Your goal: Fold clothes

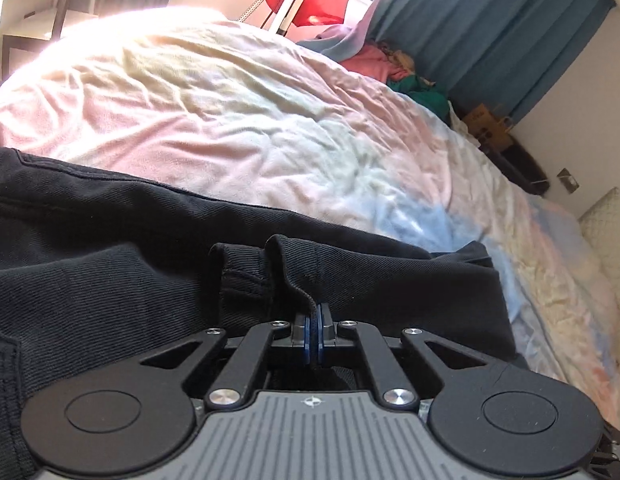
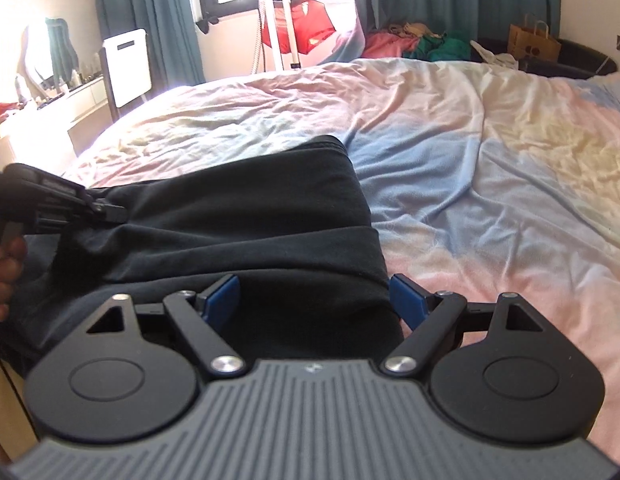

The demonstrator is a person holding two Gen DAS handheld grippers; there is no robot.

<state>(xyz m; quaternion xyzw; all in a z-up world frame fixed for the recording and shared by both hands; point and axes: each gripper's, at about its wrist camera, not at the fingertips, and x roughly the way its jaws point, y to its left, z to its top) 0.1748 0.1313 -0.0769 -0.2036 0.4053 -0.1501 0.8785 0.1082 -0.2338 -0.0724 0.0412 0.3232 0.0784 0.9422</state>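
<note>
From my left wrist, my left gripper (image 1: 313, 330) has its blue pads pressed together on a raised fold of the black trousers (image 1: 110, 264), pinching a hemmed edge. The trousers lie across the near side of the bed (image 1: 250, 120); beyond their far seam the pastel sheet runs wide and bare toward the teal curtain (image 1: 489, 20). Just before the curtain, at the bed's far edge, sits a heap of pink and green clothes (image 1: 405, 76).

From my right wrist, my right gripper (image 2: 315, 300) stands wide apart, gripping nothing, its pads either side of the trousers' near end, the right pad just past the cloth's right edge. The trousers stretch away over the bed, and right of them the sheet lies open. My left gripper (image 2: 106, 210) bites their left edge. Beyond the bed stands a brown paper bag (image 2: 533, 42); I cannot tell its contents.
</note>
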